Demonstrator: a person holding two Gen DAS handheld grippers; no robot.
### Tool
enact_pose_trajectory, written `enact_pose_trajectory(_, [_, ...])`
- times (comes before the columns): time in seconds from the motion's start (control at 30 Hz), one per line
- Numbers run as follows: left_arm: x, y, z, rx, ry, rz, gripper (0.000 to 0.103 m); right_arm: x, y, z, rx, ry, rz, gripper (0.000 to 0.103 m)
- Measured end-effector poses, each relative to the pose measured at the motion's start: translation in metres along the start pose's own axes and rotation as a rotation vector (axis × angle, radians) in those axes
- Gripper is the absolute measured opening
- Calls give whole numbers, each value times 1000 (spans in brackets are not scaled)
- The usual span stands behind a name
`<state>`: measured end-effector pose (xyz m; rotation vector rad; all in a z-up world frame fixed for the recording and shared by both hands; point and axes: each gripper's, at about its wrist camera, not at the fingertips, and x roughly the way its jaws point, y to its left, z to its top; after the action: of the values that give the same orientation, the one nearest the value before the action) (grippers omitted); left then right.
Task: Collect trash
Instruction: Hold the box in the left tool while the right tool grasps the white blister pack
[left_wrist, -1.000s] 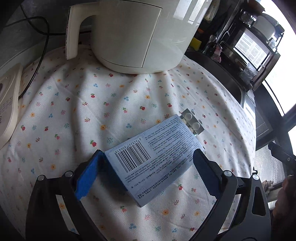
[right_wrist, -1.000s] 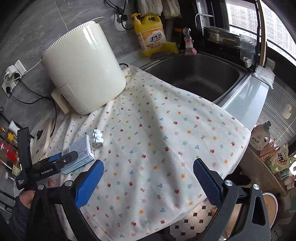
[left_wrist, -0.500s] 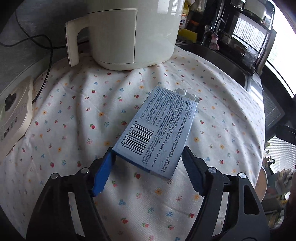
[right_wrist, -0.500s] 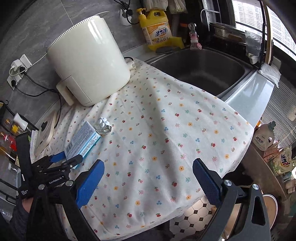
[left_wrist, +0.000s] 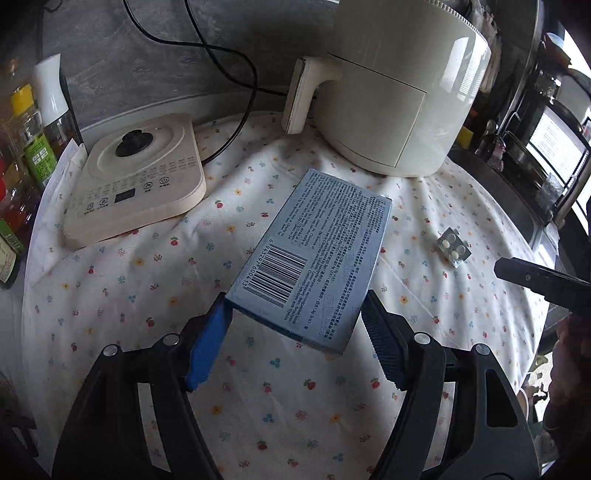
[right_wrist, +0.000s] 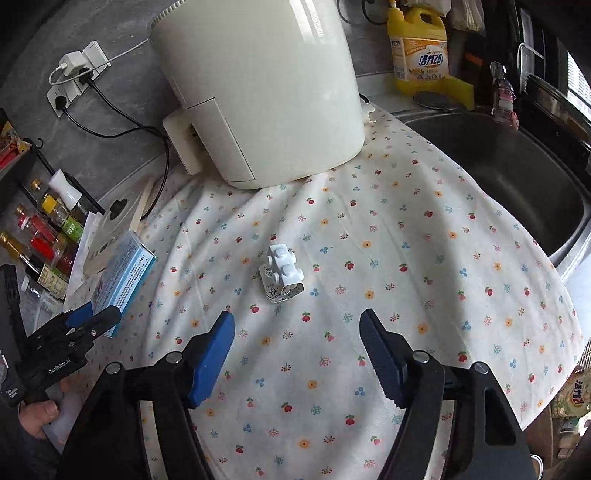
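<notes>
My left gripper (left_wrist: 295, 317) is shut on a blue medicine box (left_wrist: 314, 254) with a barcode and holds it above the floral cloth (left_wrist: 147, 280). The box (right_wrist: 123, 273) and the left gripper (right_wrist: 94, 319) also show at the left of the right wrist view. A small silver pill blister (left_wrist: 454, 248) lies on the cloth to the right of the box. In the right wrist view the blister (right_wrist: 282, 275) lies just ahead of my right gripper (right_wrist: 295, 332), which is open and empty above the cloth.
A cream air fryer (right_wrist: 258, 92) stands at the back of the cloth. A cream kettle base (left_wrist: 136, 188) lies at the left, with bottles (right_wrist: 48, 236) beyond it. A steel sink (right_wrist: 517, 177) and a yellow detergent bottle (right_wrist: 421, 51) are at the right.
The left gripper has lifted the box off the cloth and drawn it back to the left, away from the blister. The right gripper has moved forward toward the blister.
</notes>
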<state>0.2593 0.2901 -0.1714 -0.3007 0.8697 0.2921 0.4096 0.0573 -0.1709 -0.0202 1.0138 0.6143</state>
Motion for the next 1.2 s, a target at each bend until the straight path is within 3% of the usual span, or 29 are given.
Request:
enact_pose_trajectory(0.37, [-33,65,-15,-152,-33,95,72,58,35,34,-121,35,-39,68])
enact_pose_trajectory(0.4, [-33,69,-17,-163,-32,97,72,62,38,35,-128,42,-41,65])
enact_pose_trajectory(0.5, [-33,78,-22,-187,-32,93,72,75,43,36,-113,106,-21,33])
enact_pose_trajectory(0.63, [-34,79,-23,-190,-42,87,72,66,55,31,-143,89,-19,31])
enact_pose_trajectory(0.9, [-52,48,-29,-215,-95,72,72,28,49,6,-171,83,26,32])
enact_pose_trajectory(1.2, [-71,-25,-47,-160,-99,38,72,-43,-14,-34,-122,39,32,32])
